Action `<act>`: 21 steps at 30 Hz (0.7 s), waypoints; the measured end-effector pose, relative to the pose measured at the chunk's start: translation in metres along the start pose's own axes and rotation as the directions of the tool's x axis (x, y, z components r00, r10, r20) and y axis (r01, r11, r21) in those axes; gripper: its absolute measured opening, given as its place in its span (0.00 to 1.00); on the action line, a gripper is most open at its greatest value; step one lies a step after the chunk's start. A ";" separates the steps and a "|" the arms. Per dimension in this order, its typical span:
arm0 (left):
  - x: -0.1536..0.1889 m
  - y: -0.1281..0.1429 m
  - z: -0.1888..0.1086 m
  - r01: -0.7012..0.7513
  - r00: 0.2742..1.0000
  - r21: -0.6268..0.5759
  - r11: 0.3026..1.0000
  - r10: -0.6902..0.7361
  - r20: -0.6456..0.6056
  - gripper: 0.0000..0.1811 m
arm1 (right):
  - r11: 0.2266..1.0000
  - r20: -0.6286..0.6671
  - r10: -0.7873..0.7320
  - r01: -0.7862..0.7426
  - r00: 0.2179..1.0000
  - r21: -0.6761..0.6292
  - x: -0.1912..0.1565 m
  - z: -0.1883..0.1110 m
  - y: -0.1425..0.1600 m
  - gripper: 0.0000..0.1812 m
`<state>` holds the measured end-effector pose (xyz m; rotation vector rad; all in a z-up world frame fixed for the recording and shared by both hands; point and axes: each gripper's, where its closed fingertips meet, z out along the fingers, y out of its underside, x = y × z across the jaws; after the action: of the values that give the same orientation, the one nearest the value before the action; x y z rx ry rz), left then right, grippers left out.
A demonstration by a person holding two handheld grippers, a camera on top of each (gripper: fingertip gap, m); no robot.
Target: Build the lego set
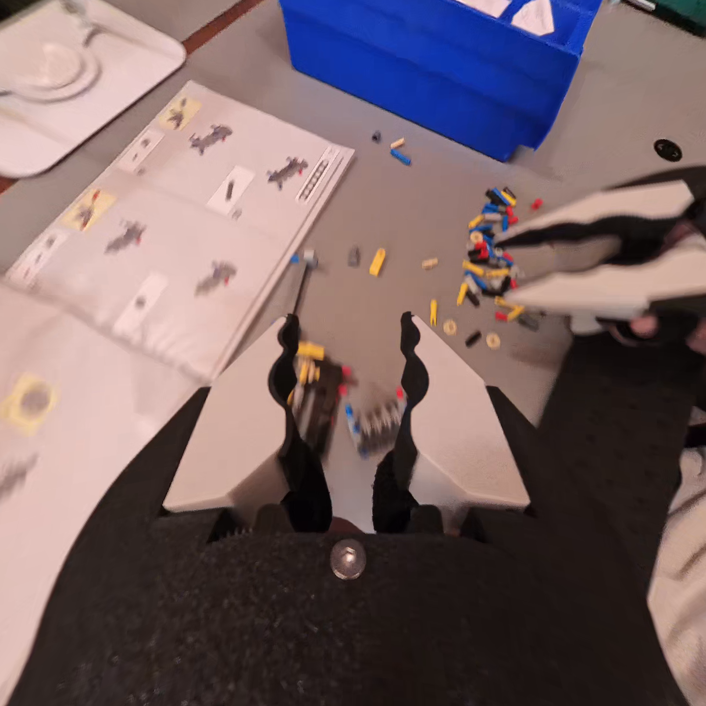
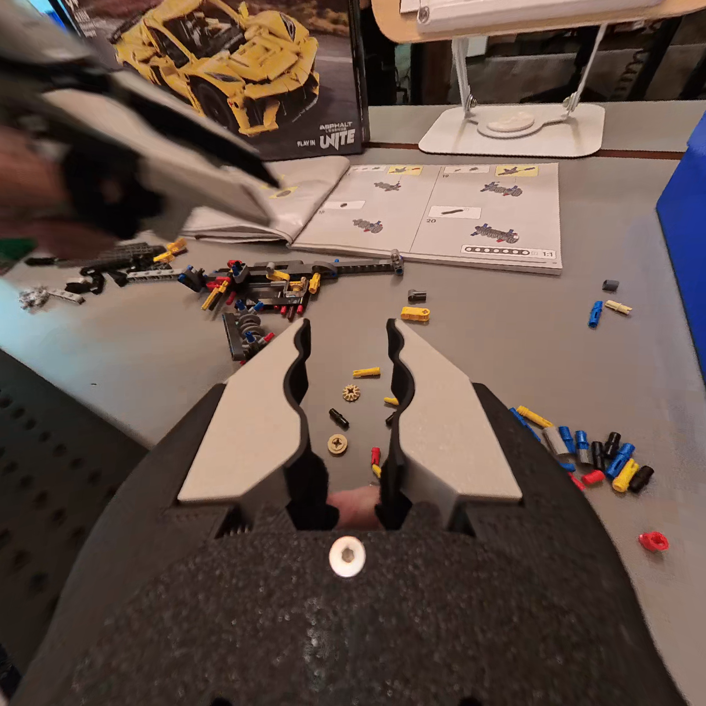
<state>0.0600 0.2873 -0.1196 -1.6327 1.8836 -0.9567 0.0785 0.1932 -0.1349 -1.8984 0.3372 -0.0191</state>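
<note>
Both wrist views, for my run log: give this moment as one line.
left gripper: open, empty, above part-built model | right gripper: open, empty, over loose pieces | manual: open

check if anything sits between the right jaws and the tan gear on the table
Nothing visible does. The right gripper is open and empty, and the tan gear lies on bare table in the gap between the jaws, with only a black pin and tan round piece nearer the camera.
</note>
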 end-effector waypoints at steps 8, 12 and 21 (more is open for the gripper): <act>-0.029 -0.060 0.164 -0.183 0.981 -0.248 0.951 0.192 0.013 0.30 | 0.997 0.022 0.030 -0.031 0.999 0.068 0.011 -0.012 -0.008 0.21; -0.024 -0.062 0.194 -0.203 0.978 -0.279 0.939 0.210 -0.003 0.27 | 0.995 0.049 0.035 -0.040 0.998 0.090 0.009 -0.018 -0.009 0.21; -0.027 -0.058 0.204 -0.199 0.978 -0.304 0.932 0.210 0.004 0.01 | 0.985 0.145 0.137 -0.150 0.980 0.087 0.010 -0.019 -0.010 0.20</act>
<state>0.2526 0.2704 -0.2107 -1.5613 2.2092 -0.5699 0.0872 0.1765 -0.1206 -1.7644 0.3715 0.1890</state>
